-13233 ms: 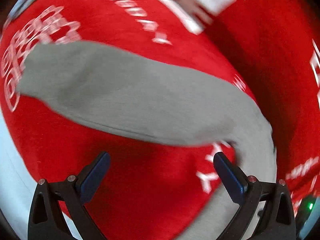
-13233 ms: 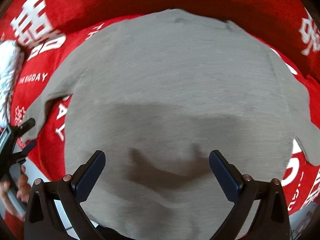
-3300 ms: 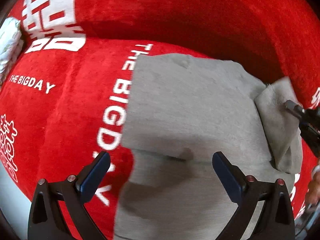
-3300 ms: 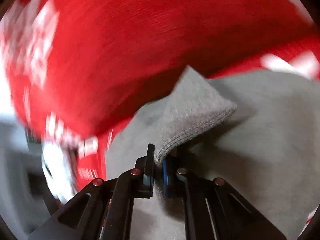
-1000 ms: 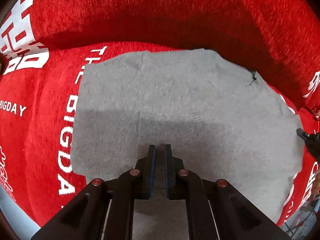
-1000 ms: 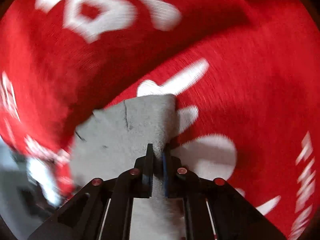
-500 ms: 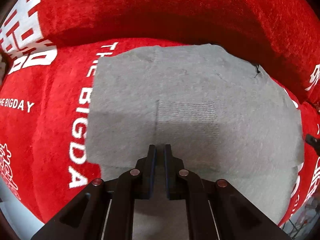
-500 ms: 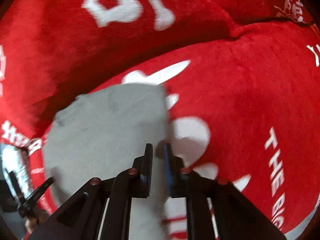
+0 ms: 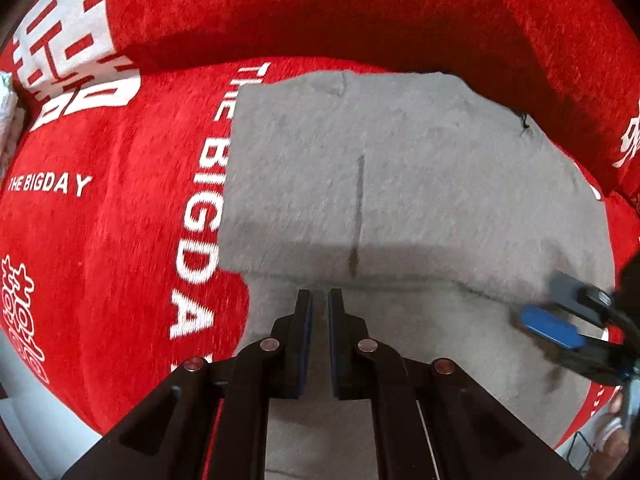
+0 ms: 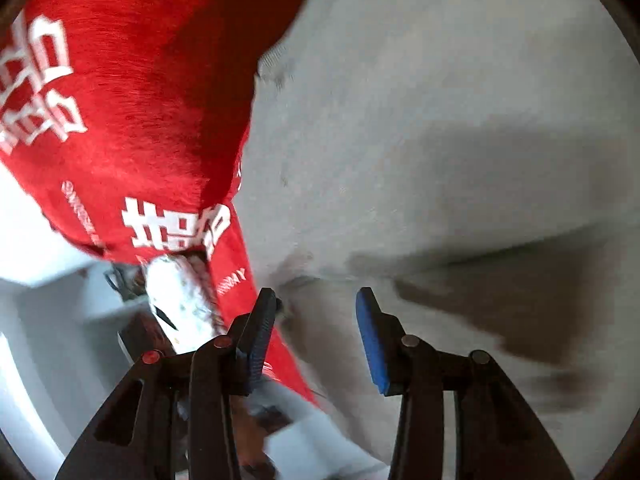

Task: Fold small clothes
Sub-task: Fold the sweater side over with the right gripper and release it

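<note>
A grey knit garment (image 9: 400, 184) lies folded into a rough rectangle on a red plush cover (image 9: 100, 208) with white lettering. Both sleeves are folded in; a vertical seam runs down its middle. My left gripper (image 9: 318, 300) is almost shut with a narrow gap, over the garment's near part, holding nothing. My right gripper (image 10: 316, 300) is partly open and empty, low over the garment's (image 10: 440, 120) edge. It also shows in the left wrist view (image 9: 560, 312) at the garment's right side.
The red cover rises into a backrest (image 9: 360, 12) behind the garment. A white furry item (image 10: 180, 296) lies past the cover's edge in the right wrist view. Pale floor (image 10: 48, 320) shows below it.
My right gripper has opened, let go of the garment's edge and swung over the garment's right side. My left gripper has drawn back slightly and opened a narrow gap.
</note>
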A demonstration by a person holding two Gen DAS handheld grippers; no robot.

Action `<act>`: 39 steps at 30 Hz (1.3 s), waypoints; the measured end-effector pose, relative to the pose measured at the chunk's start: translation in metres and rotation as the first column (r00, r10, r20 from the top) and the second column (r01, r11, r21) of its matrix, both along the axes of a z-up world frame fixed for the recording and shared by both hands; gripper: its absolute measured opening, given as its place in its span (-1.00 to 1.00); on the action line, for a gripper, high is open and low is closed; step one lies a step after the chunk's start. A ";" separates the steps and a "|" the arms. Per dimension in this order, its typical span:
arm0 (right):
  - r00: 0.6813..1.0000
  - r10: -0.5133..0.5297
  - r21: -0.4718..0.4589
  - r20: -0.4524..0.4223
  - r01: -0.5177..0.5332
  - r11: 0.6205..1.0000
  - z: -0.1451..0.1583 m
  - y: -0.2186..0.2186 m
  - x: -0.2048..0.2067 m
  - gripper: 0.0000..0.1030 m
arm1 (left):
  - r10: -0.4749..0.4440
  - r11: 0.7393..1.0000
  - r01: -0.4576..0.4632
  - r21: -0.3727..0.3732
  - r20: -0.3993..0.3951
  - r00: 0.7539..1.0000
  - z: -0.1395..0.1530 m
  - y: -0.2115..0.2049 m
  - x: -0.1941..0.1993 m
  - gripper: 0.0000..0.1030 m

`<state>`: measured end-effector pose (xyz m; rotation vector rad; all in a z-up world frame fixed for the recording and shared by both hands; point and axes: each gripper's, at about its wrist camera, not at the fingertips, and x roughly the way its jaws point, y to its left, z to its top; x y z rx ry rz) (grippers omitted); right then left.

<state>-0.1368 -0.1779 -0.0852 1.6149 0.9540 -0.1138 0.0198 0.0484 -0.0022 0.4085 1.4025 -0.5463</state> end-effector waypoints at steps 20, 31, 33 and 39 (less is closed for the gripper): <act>0.995 -0.026 -0.069 -0.097 0.020 0.997 -0.017 0.019 0.018 -0.73 | 0.064 0.998 -0.064 -0.023 -0.010 0.998 0.000 0.028 0.001 -0.84; 0.975 0.165 -0.257 -0.148 -0.199 0.946 0.035 0.031 -0.013 -0.03 | 0.115 0.993 -0.114 -0.011 0.025 0.993 0.015 0.033 -0.004 0.98; 0.970 0.173 -0.293 -0.169 -0.217 0.931 0.042 0.028 -0.024 0.15 | 0.099 0.995 -0.099 -0.013 0.039 0.994 0.020 0.031 -0.007 0.98; 0.959 0.150 -0.393 -0.241 -0.237 0.888 0.058 0.009 -0.058 0.55 | 0.098 0.995 -0.099 0.012 0.025 0.995 0.020 0.025 -0.011 0.98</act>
